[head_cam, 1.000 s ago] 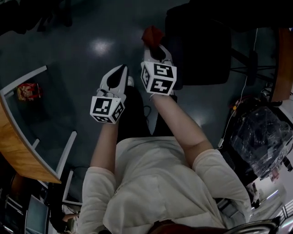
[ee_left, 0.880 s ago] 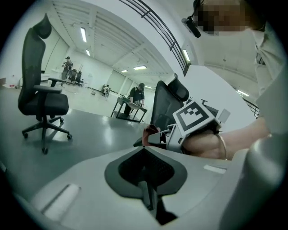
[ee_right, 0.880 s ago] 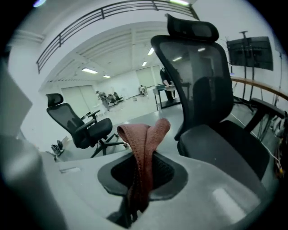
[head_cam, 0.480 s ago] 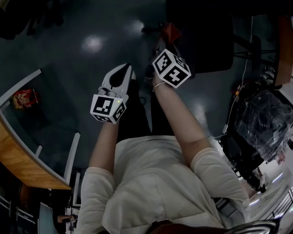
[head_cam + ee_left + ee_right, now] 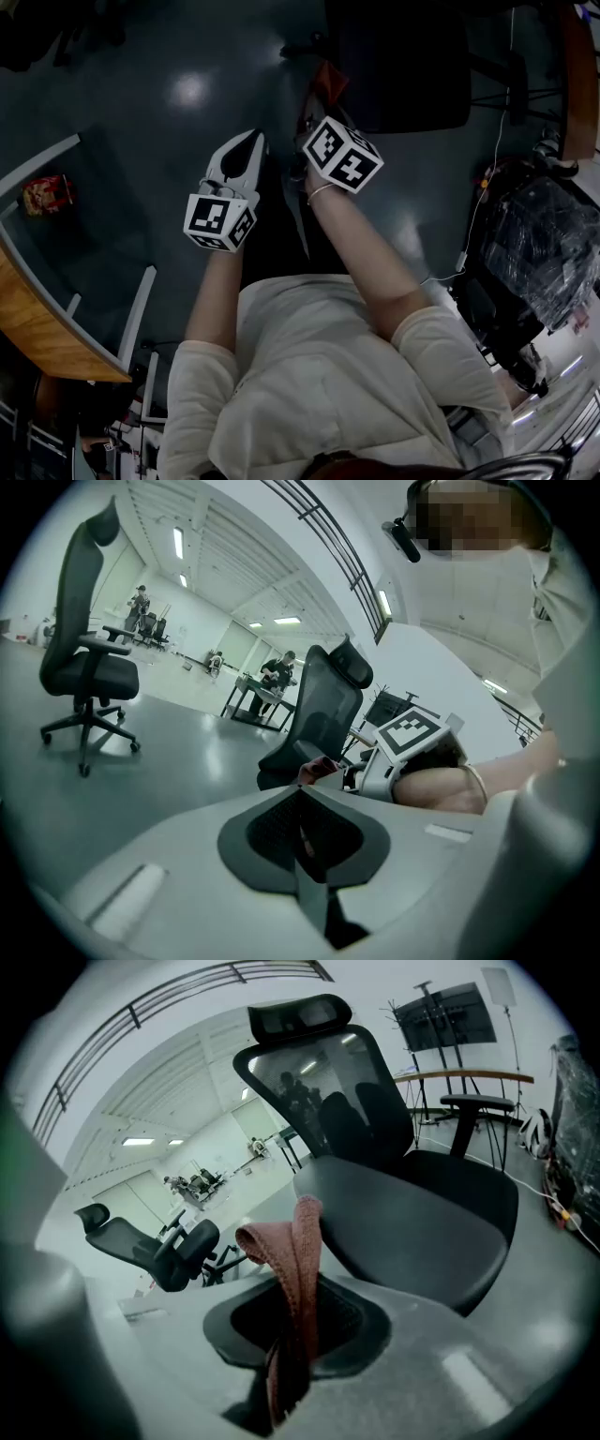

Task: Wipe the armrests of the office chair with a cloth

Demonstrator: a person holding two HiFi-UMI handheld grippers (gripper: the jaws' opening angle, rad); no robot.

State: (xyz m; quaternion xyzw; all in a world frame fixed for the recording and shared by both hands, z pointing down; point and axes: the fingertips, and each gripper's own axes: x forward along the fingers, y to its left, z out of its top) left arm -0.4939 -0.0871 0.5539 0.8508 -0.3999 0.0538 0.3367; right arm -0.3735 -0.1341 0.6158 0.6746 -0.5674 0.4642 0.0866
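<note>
A black mesh-backed office chair [image 5: 403, 1213] stands on the glossy grey floor [image 5: 169, 141] just ahead of the person, one armrest [image 5: 473, 1102] showing beyond the seat. The right gripper [image 5: 295, 1312] is held near the seat's edge, its jaws pinched on a reddish cloth [image 5: 292, 1251] — a fold of it stands up between them. The left gripper [image 5: 249, 142] hangs just beside it — jaws pressed together, nothing in them.
</note>
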